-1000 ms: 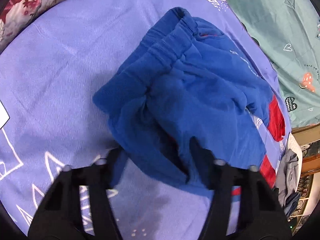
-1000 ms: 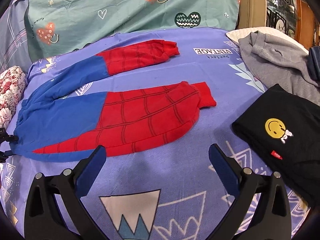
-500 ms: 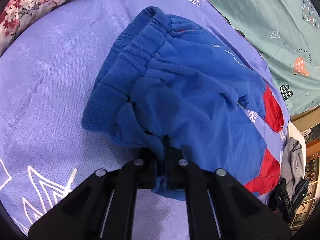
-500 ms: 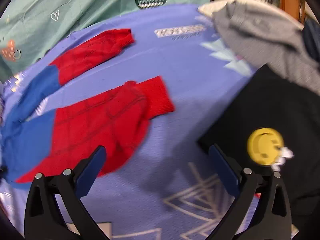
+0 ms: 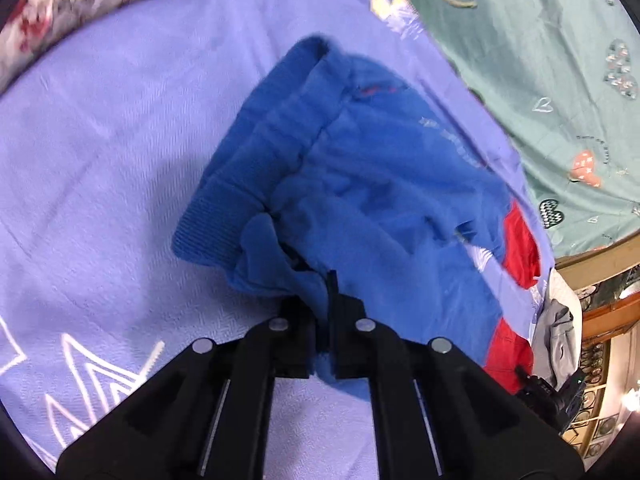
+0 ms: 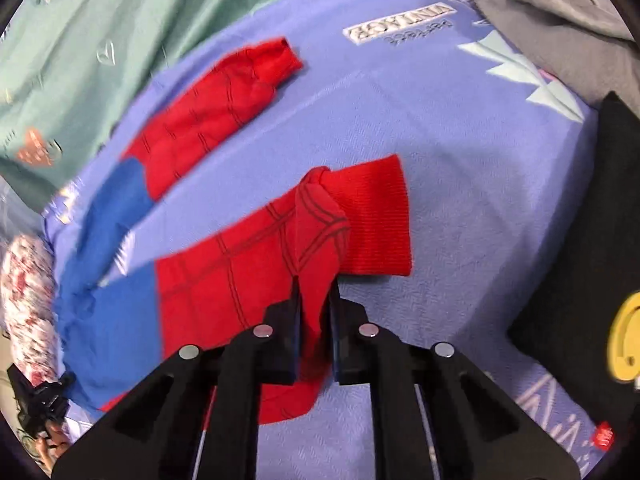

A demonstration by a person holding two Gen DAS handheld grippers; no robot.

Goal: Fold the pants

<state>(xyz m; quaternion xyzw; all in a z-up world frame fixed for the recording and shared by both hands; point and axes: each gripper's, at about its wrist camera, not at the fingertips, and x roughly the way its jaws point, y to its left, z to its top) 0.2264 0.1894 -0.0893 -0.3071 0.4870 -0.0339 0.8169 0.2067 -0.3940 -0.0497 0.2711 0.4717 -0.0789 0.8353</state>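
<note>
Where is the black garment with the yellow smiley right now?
In the right wrist view, the black garment lies on the purple bedsheet at the right edge, right of the pants' red cuff and below the grey garment.

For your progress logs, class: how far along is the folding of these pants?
Done: the pants lie flat on the bedsheet, legs spread, no fold yet. In hand: the left claw pinches the blue waist end; the right claw is closing on the near red leg. Left: every fold.
</note>
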